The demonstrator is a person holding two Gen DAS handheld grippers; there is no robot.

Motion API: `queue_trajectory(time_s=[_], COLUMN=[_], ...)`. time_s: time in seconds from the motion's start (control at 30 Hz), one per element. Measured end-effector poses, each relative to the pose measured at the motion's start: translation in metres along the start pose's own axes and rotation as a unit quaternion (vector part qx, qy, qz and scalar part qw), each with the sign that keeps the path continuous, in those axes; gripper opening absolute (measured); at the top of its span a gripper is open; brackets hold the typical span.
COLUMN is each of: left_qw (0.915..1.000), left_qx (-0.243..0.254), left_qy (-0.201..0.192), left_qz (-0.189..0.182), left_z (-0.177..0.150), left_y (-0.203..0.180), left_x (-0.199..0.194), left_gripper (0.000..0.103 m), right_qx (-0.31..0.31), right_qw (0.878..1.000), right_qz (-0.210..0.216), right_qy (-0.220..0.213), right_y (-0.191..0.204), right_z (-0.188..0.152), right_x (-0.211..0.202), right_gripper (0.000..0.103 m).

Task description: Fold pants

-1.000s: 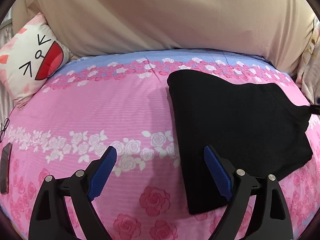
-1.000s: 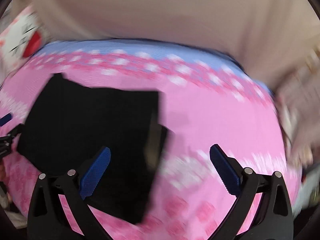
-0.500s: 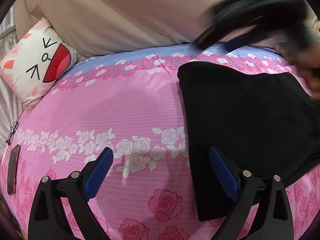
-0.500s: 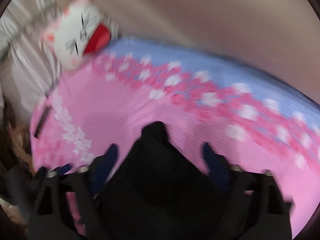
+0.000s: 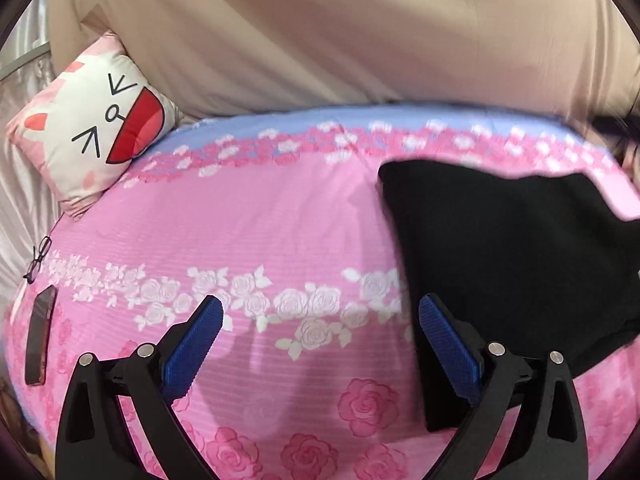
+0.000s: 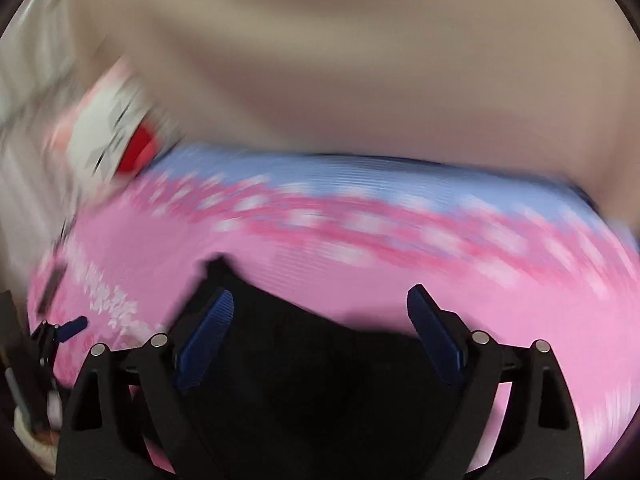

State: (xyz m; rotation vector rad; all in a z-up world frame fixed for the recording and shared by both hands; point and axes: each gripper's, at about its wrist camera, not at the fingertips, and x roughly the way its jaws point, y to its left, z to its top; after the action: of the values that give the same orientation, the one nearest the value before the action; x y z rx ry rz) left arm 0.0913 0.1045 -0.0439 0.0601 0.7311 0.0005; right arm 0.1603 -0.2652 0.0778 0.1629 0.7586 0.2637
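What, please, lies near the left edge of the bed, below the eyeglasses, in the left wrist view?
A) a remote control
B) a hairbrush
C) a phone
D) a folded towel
C: a flat, dark phone lies on the pink floral bedspread just below the eyeglasses, far from the black pants on the right.

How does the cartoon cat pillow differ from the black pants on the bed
The cat pillow is white and pink with a drawn face and red mouth; the black pants are plain and dark. The pillow is plump and props up at the bed's far left corner against the beige backing; the pants lie flat and folded toward the right. The pillow sits far from the left gripper; the pants reach beside its right finger. Both rest on the pink rose bedsheet.
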Motion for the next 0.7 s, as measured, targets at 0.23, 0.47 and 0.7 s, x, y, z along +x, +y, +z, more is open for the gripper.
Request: queue_trajectory(time_s=[0.23,0.47,0.7], left_qw=[0.9985,0.9964,0.9964], left_qx=[0.027,0.073,0.082], left_qy=[0.002,0.035,0.019], left_qz=[-0.048,-0.027,0.011], left_z=[0.012,-0.022,-0.015], left_y=[-0.049,-0.084,-0.067], left_x=[-0.006,0.005,0.007], left_gripper=[0.097,0.098,0.098], right_qx=[0.074,0.062,0.107], right_qw=[0.996,0.994,0.979], right_qz=[0.024,0.048,0.173], right_qy=[0.047,0.071,0.025], right_y=[-0.056,-0.041,-0.034], right_z=[-0.065,-0.085,-0.081], right_x=[-0.009,0.004,-0.066], right_gripper=[0.066,0.02,0.013])
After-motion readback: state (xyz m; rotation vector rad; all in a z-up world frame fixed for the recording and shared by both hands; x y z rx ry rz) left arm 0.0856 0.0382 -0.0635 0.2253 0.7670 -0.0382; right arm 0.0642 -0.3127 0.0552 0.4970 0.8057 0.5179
